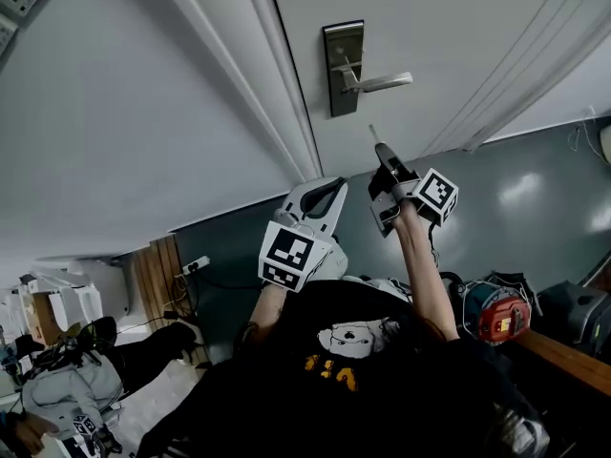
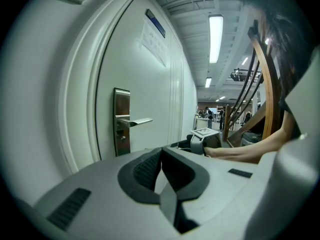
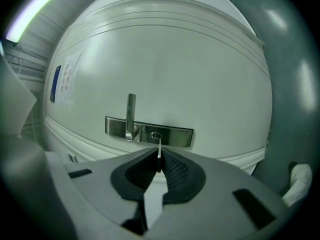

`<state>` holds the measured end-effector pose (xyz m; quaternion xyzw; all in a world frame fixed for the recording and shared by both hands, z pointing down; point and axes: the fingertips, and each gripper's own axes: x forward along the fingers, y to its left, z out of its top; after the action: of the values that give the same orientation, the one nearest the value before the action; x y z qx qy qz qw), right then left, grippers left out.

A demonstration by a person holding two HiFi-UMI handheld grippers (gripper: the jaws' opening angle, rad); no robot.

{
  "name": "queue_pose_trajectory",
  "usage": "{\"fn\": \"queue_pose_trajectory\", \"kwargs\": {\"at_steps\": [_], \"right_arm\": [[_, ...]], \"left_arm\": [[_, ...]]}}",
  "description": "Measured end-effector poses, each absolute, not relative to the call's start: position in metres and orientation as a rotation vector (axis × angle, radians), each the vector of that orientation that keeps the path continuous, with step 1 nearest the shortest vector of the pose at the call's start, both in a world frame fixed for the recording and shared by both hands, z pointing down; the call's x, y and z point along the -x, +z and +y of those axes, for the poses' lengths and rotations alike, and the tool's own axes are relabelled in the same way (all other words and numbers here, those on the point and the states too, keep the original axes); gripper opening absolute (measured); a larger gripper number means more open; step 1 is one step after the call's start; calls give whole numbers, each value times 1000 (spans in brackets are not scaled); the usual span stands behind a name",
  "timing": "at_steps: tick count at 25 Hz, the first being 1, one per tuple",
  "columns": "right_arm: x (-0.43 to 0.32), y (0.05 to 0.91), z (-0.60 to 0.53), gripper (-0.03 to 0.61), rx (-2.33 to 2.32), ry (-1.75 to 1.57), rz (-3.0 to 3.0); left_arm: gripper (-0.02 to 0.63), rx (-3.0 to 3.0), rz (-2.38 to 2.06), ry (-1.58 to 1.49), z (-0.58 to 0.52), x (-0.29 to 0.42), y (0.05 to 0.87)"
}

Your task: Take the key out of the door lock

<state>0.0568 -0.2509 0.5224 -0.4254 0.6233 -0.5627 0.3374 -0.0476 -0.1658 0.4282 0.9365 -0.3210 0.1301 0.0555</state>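
The white door (image 1: 458, 27) carries a steel lock plate (image 1: 344, 65) with a lever handle (image 1: 382, 82). My right gripper (image 1: 384, 153) is shut on a small silver key (image 1: 374, 135), just below the plate and clear of it. In the right gripper view the key's blade (image 3: 159, 150) sticks out from between the pads (image 3: 172, 170), its tip pointing at the keyhole (image 3: 155, 135) and short of it. My left gripper (image 1: 327, 194) hangs lower left of the right one, shut and empty. In the left gripper view the closed left gripper (image 2: 161, 158) faces the lock plate (image 2: 121, 121) from the side.
The door frame (image 1: 277, 93) runs beside the lock. A red and blue device (image 1: 496, 315) and dark bags lie at the lower right. A wooden stair rail (image 2: 265, 79) stands behind my right arm (image 2: 250, 151). Clutter and a second person's hand sit at the lower left.
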Motion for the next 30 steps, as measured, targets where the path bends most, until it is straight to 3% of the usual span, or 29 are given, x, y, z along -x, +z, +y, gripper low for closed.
{"fn": "queue_pose_trajectory", "kwargs": {"at_steps": [30], "right_arm": [[-71,488,-60,21,1017,-1434,1935]], "left_arm": [[8,-2740,-1174,392,-22,39,447]]}}
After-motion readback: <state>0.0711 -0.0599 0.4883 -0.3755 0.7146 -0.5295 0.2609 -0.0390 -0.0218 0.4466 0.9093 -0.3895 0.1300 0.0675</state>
